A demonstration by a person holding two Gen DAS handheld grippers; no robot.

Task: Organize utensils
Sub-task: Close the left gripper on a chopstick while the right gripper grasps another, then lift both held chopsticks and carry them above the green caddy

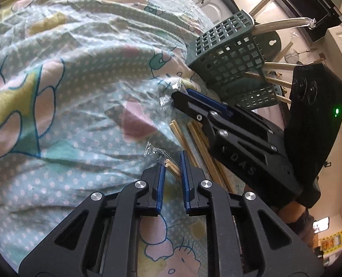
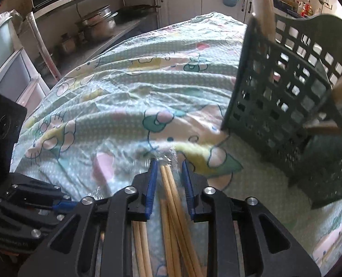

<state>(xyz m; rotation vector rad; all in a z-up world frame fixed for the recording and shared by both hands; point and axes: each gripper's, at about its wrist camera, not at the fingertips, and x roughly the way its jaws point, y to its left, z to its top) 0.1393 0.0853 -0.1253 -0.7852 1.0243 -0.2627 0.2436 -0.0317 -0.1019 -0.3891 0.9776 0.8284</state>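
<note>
Now: left gripper (image 1: pixel 172 168) fingers nearly together, pinching wrapped chopstick pair (image 1: pixel 171 166) on tablecloth (image 1: pixel 55 92). Right gripper (image 2: pixel 169 173) narrowly parted, straddling chopsticks (image 2: pixel 171 189); contact unclear. Green basket (image 2: pixel 286 97) near.

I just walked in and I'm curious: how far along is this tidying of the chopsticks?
Partly done: several wrapped chopsticks already stand in the green basket. In hand: the right hand-held gripper straddles a wrapped pair, and the left hand-held gripper is at another pair. More loose chopsticks lie on the tablecloth.
</note>
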